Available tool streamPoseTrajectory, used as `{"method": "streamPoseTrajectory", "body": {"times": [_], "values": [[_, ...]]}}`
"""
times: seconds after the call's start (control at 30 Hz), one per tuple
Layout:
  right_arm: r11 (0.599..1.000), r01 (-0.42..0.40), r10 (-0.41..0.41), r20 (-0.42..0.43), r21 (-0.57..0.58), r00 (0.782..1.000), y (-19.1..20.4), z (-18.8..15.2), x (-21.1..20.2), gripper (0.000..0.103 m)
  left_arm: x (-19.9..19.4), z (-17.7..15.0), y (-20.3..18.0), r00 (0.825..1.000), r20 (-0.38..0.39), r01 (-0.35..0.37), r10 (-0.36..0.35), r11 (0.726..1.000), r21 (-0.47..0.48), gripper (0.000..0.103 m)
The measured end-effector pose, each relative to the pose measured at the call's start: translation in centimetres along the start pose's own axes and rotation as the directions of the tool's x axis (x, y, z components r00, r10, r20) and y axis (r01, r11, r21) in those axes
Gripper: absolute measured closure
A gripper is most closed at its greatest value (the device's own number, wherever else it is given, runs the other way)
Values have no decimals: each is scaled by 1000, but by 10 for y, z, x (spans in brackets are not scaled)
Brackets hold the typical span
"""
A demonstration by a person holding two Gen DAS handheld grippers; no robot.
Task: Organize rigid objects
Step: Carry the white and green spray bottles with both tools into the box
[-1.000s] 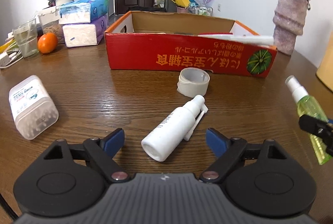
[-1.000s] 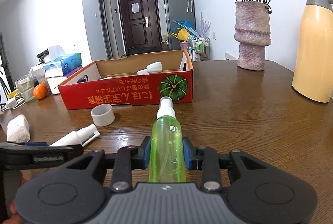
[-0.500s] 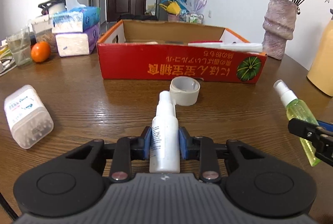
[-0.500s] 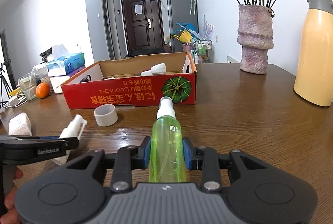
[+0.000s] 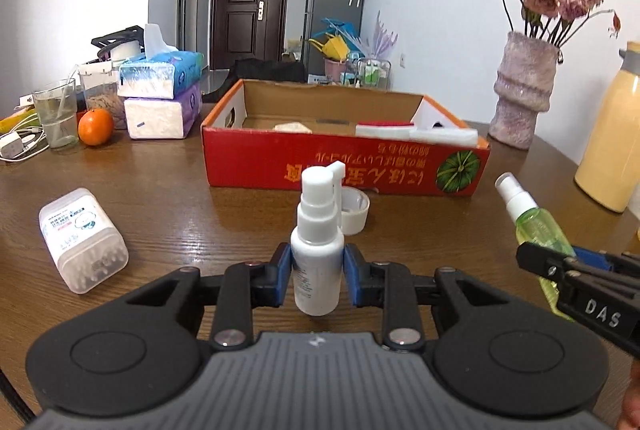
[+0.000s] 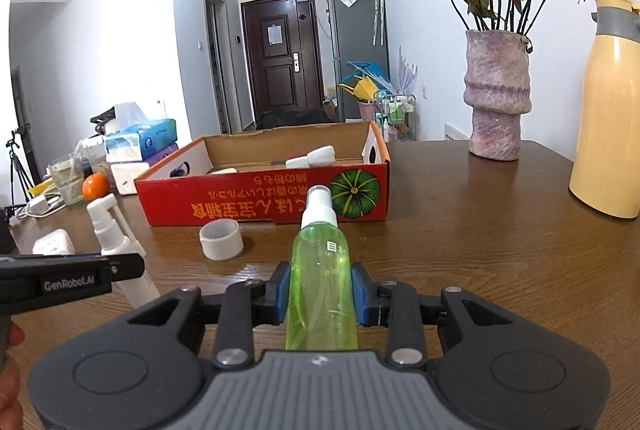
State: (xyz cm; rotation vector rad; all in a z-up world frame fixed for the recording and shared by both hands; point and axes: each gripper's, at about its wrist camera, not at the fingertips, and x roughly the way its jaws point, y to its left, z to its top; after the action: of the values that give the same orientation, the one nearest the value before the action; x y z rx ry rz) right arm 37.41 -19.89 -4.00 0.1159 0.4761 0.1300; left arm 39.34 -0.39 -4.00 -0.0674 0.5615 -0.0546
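Left wrist view: left gripper clamped on a white spray bottle, blue pads pressed to both sides of its body, nozzle tilted up and forward, base clear of the wooden table. Just ahead of the nozzle, a roll of white tape on the table; beyond that, an open red cardboard box with a few white items inside. Off to the left, a clear plastic box of cotton swabs lying on its side. To the right, the right gripper with a green spray bottle. Right wrist view: right gripper closed tight around the green spray bottle, white cap pointing toward the red box; tape roll ahead and left, left gripper with the white bottle further left.
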Motion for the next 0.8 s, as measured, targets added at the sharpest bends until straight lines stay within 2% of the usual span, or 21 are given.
{"method": "streamPoseTrajectory", "body": {"times": [0.33,0.8], "values": [[1000,-16,17,40,-18,999,10,23,0,73,-8,32,5,999,51,15,-12,999,-48,74],[999,-37,37,69,-3,997,23,54,27,73,14,72,7,995,95,7,3,994,-108,74]]}}
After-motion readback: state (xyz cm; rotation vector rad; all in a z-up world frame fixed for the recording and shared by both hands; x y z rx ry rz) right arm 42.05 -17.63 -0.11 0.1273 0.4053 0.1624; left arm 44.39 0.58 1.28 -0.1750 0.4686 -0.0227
